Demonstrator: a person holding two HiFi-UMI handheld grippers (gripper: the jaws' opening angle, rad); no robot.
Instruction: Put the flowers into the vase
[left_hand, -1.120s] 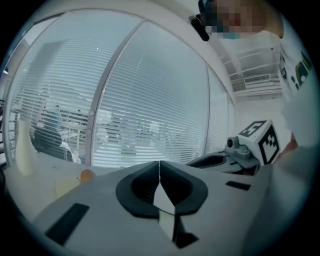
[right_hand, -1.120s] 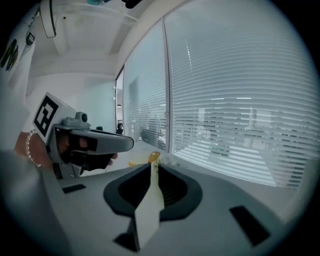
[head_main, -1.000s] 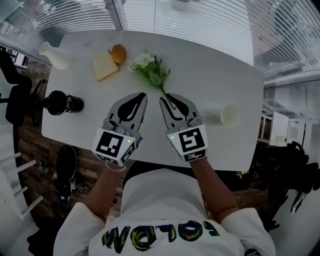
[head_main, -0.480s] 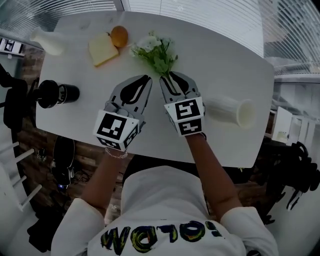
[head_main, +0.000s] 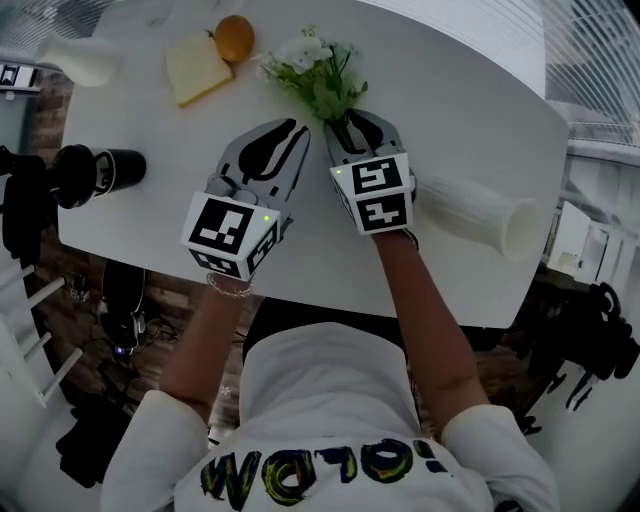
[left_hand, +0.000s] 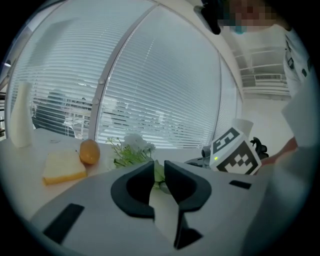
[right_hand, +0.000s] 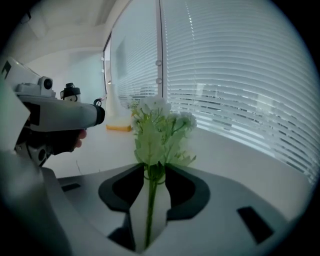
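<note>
On the smooth white worktop (head_main: 470, 110) with rounded corners, the flowers (head_main: 315, 75) lie flat near the far edge: a small bunch of white blooms with green leaves, thin stems pointing toward the person. Right gripper (head_main: 350, 122) is at the stem end; its fingers (right_hand: 184, 192) have just been opening and stand released, with the slim green stem (right_hand: 149, 210) running up the gap between them, pads not pressing it. Left gripper (head_main: 290, 130) is just beside it, low over the worktop; its fingers (left_hand: 135, 187) have also just been opening, parted only a narrow slit, with nothing between them and leaves visible beyond. Vase (head_main: 478, 215) is white, ribbed and cylindrical, lying on its side to the right of the right gripper with its mouth turned away toward the worktop's right end. Far left are a pale yellow square bread slice (head_main: 197, 68), a round orange (head_main: 234, 37) touching it, and a white bottle (head_main: 75, 62) with a narrow neck. A black cylindrical flask (head_main: 95, 172) lies on its side at the left edge. Horizontal slatted blinds (right_hand: 240, 90) cover the window behind.
</note>
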